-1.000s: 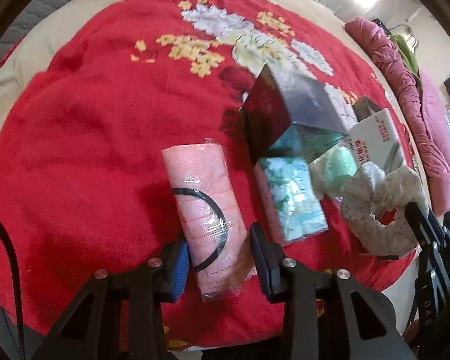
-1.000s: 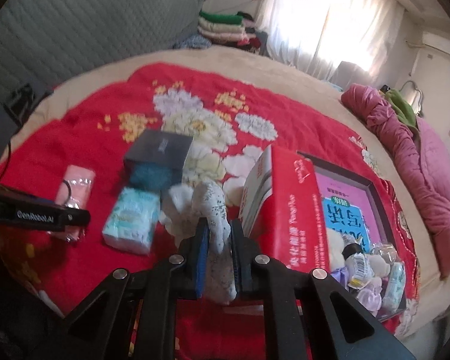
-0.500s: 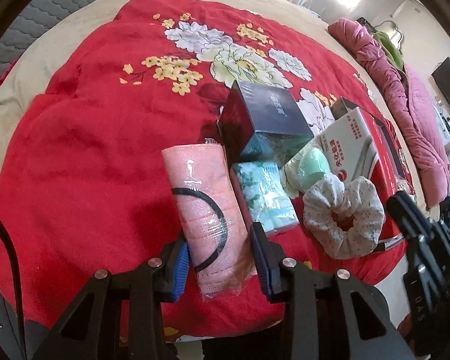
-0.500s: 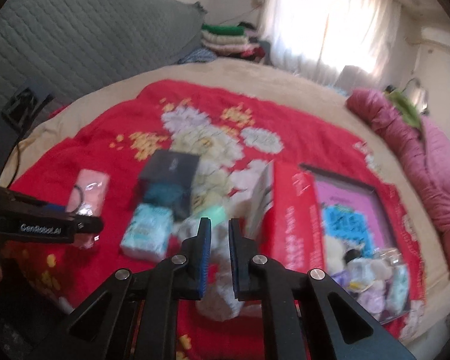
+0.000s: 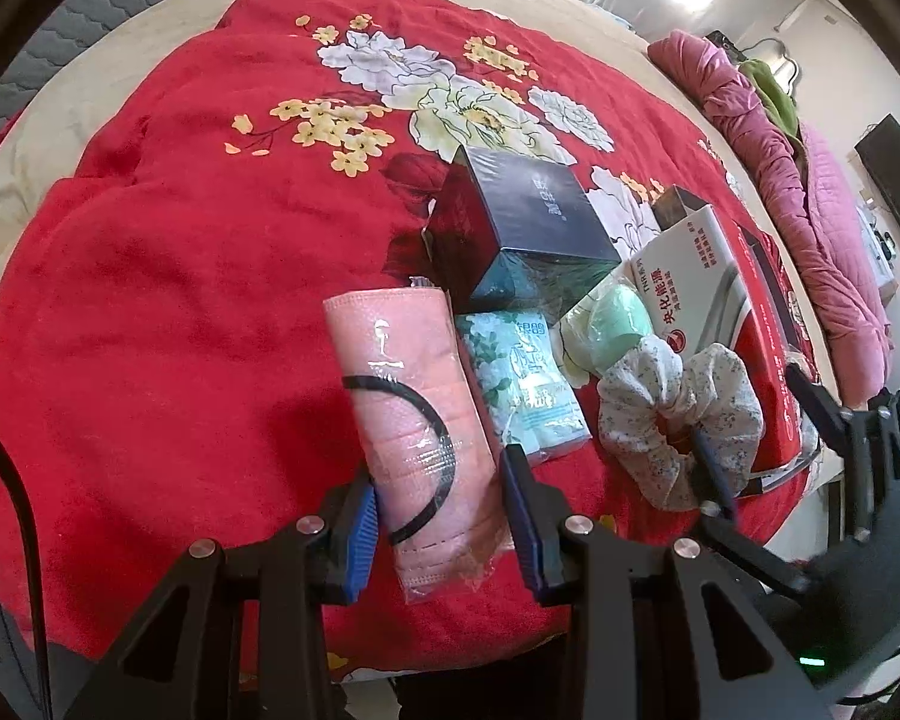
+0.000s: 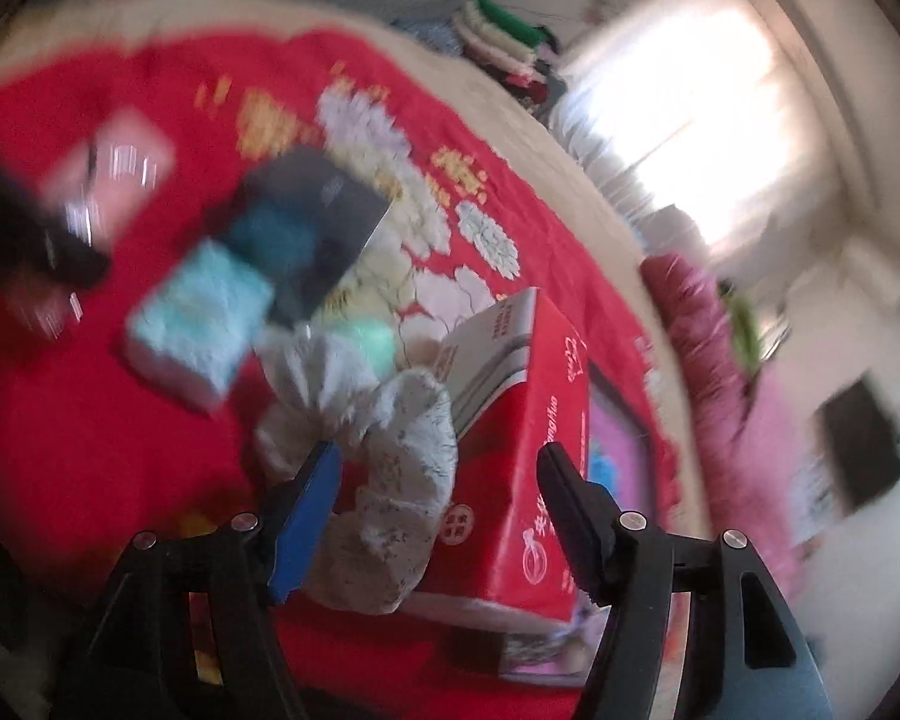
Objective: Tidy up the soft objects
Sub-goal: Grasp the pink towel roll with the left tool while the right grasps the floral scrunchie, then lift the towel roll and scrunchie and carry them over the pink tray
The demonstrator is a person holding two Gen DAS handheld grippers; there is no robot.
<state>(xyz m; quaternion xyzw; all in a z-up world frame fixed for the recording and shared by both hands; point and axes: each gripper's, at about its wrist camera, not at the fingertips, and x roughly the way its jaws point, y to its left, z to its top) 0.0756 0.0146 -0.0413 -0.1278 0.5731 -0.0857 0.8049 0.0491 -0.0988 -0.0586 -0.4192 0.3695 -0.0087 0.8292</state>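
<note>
- While the left gripper stays clamped on the pink wrapped pack near the red blanket's front edge, the left view shows the floral scrunchie now lying by the red box.
- Right view (blurred): the right gripper is opening, the scrunchie released between its jaws, so this item seems placed.

Right wrist view motion-blurred; red box lettering unreadable.

White-and-red carton reading 央化能源 (smaller print illegible)
</note>
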